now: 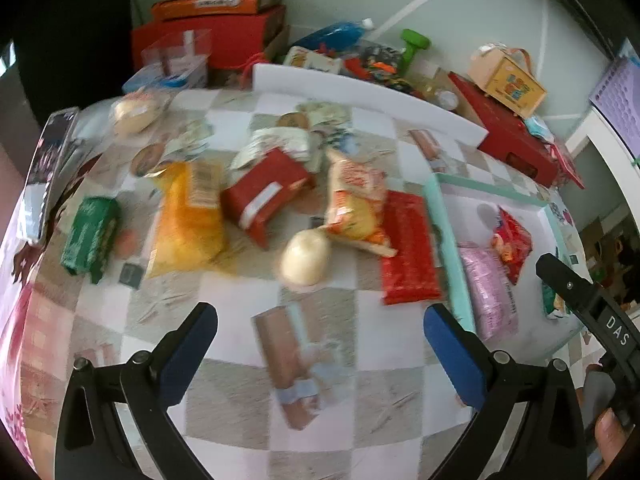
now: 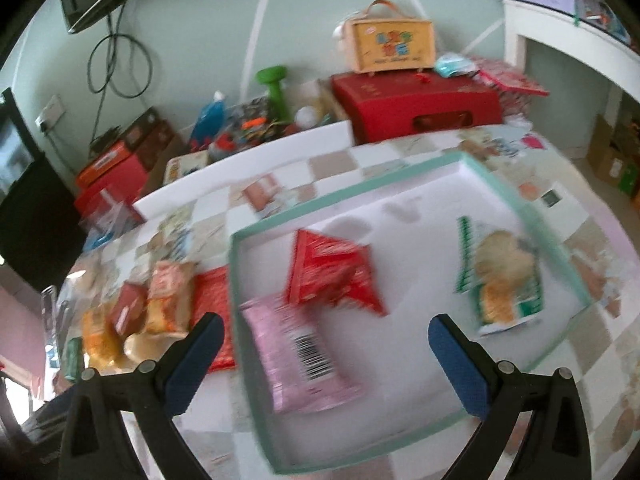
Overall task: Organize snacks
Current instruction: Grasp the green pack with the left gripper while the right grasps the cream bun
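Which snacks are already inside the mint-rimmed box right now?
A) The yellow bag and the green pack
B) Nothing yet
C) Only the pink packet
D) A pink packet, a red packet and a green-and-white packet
D: the right wrist view shows the pink packet, the red packet and the green-and-white packet lying inside the mint-rimmed box; both claws hang open and empty.

green dumbbell (image 2: 276, 90) stands at the wall beside a blue bottle (image 2: 208, 118) | tan handled case (image 2: 390, 46) rests on a red box (image 2: 416, 110) | white foam board (image 1: 360, 94) lies along the checkered tabletop (image 1: 248, 384) | black cable (image 2: 116, 60) hangs on the wall
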Available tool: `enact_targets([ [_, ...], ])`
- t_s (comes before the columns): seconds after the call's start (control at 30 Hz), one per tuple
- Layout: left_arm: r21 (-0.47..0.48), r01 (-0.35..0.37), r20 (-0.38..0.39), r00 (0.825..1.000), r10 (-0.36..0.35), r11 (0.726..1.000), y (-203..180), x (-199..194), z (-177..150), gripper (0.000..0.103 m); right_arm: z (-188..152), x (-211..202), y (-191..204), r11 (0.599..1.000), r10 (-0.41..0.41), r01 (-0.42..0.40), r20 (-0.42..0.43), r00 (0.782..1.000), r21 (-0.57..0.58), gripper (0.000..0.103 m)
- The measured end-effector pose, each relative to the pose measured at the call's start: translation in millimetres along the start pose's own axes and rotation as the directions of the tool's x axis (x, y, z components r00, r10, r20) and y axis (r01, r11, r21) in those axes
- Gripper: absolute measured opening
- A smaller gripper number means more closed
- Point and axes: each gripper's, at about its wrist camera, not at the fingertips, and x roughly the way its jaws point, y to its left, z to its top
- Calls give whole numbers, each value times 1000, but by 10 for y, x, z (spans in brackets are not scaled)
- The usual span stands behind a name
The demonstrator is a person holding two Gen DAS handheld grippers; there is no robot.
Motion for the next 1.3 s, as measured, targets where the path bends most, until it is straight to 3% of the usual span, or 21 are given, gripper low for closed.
enact_targets([
  [0.17,-78,-7,20,1000,8,997,402,-62,60,103,-92,53,313,997,34,-35,-15,999,-62,102],
  [0.47,-147,-86,55,994,95,985,1039,-124,173,102,-332,187,1061,963,143,-154,-64,988,-222,87],
  [0.5,-156,-96,56,993,106,983,1113,-119,181,101,-364,204,1116,958,149,-162,-69,986,-237,82],
  [0.67,-185,-132,41,989,141,974,1365,-8,196,90,-531,384,1513,922,173,-200,-110,979,-331,74],
  [0.7,-188,-140,32,988,148,972,1407,38,198,90,-557,404,1544,919,173,-202,-114,978,-338,69],
  [0.93,-197,-205,12,977,212,959,1573,196,250,89,-669,666,1757,902,163,-216,-167,972,-373,68],
  [1.3,-184,-219,42,972,230,958,1644,306,341,88,-700,866,1870,894,154,-221,-196,968,-389,63],
])
